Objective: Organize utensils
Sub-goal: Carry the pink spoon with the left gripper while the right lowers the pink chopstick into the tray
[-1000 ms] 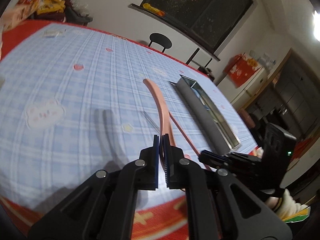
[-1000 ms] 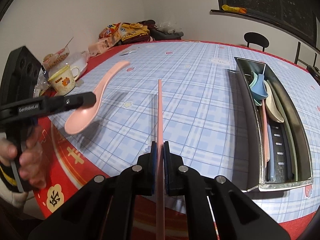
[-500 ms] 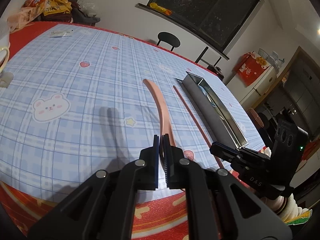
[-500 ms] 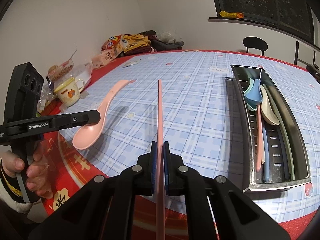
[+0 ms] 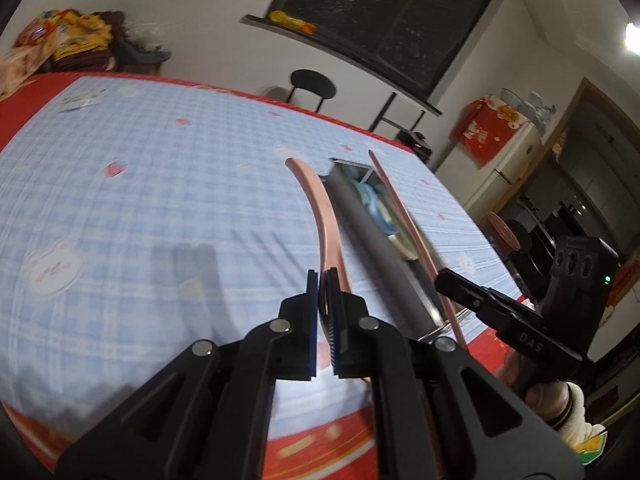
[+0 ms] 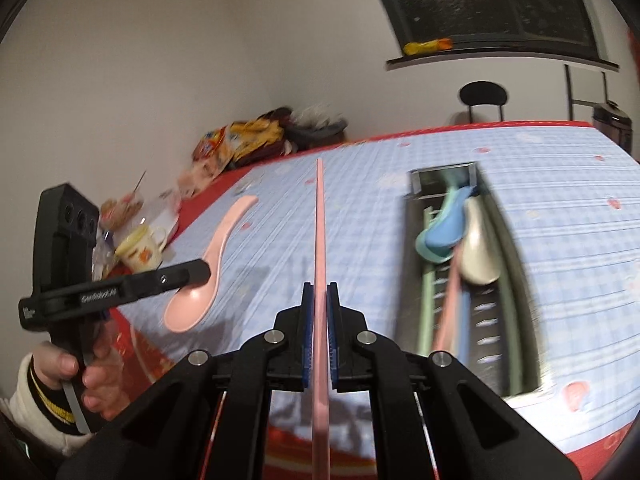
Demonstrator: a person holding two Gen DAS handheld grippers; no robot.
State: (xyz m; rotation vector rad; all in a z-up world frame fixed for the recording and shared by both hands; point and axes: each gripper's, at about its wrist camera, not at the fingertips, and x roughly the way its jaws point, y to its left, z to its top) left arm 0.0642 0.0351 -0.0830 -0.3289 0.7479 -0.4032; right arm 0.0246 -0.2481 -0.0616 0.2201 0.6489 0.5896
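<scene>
Right wrist view: the right gripper (image 6: 319, 304) has its fingers clamped tight on a pink chopstick (image 6: 320, 232), which runs straight ahead of the gripper, clear of the desk (image 6: 560, 208). To its left the left gripper (image 6: 200, 271) pinches a pink spoon (image 6: 212, 264) near the bowl, its handle pointing away, also held in the air. Compared with a second ago, both tools have risen and swung toward the metal utensil tray (image 6: 520, 280), which now lies more squarely ahead and to the right; the frame is smeared by that motion. The tray already holds a blue spoon (image 6: 448, 232), a cream spoon (image 6: 478, 248), a green one and long handles lying along it. In the left wrist view the left gripper (image 5: 323, 312), fingers shut on the pink spoon (image 5: 326, 224), shows the spoon handle curving up beside the tray's near wall (image 5: 384, 256), and the pink chopstick (image 5: 404, 220) now crosses above the tray rather than lying short of it. I judge that both pieces are lifted and in transit, so what remains is to bring each over the tray, line it up lengthwise with the pieces inside, lower it and let go.
</scene>
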